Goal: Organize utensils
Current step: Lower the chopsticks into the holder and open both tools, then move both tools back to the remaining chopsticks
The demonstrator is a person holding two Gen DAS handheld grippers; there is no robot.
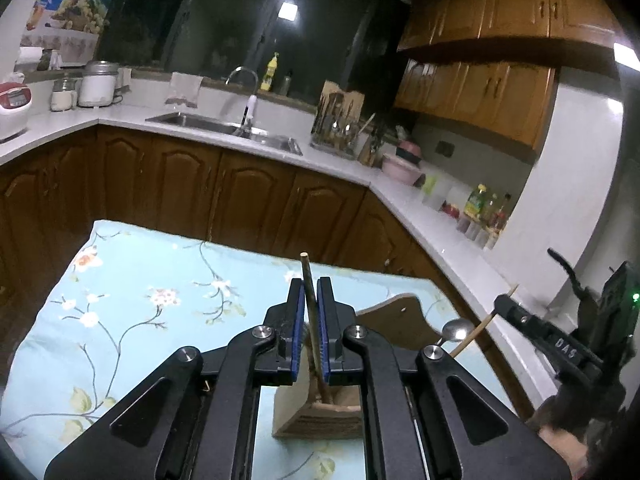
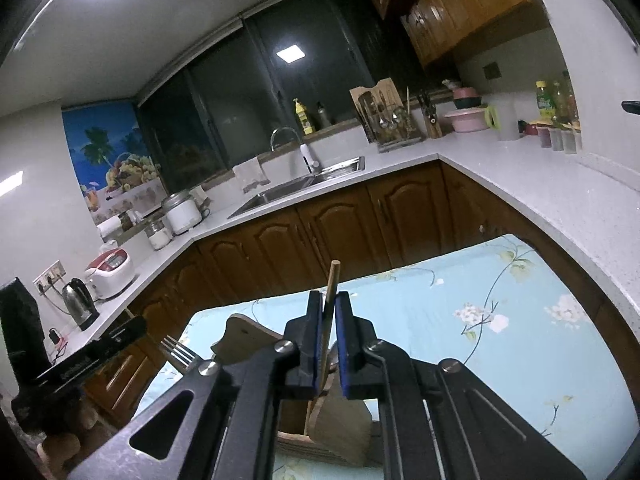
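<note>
Below, in the left wrist view, we see our left gripper (image 1: 311, 322) nearly closed, its blue pads pinching a dark wooden chopstick (image 1: 309, 292) that stands almost upright with its lower end in the wooden utensil holder (image 1: 320, 416) on the floral tablecloth (image 1: 132, 300). At the right edge our right gripper (image 1: 505, 306) clamps a lighter chopstick (image 1: 476, 334), and a metal spoon (image 1: 456, 330) shows just beside it. In the right wrist view, our right gripper (image 2: 329, 332) is likewise almost shut on the lighter chopstick (image 2: 330, 300), which runs down into the holder (image 2: 332, 428). A fork (image 2: 178, 351) pokes up at the left, near our left gripper (image 2: 120, 332).
</note>
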